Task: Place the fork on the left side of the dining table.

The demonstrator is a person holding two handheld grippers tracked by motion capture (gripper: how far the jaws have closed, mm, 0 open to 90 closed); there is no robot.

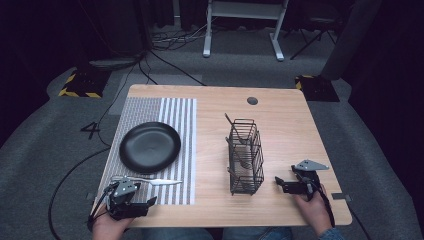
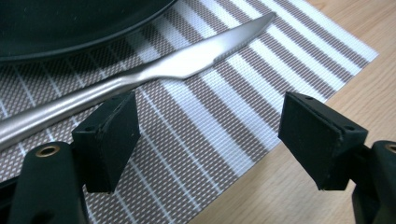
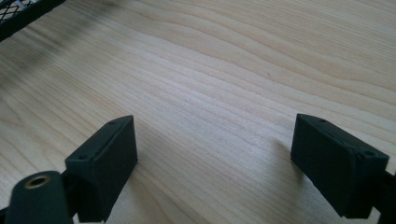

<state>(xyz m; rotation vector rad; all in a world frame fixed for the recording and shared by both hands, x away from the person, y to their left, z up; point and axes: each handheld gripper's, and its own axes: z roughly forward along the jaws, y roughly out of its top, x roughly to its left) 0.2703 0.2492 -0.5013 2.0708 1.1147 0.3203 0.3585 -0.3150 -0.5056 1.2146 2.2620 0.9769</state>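
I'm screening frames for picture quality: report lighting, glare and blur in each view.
High view: room dark, table evenly lit, slightly soft. Left gripper view: knife shows bright glare, placemat weave sharp, near jaws soft. Right gripper view: wood grain crisp, soft shadows beside the jaws, wire caddy corner blurred.

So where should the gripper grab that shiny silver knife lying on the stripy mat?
Probably by the handle. The shiny silver table knife lies flat on the striped woven placemat, beside the round black plate. Its narrow handle end sits just beyond the open left gripper, so coming down from above with the jaws across the handle looks easiest; the blade end is wider and flatter.
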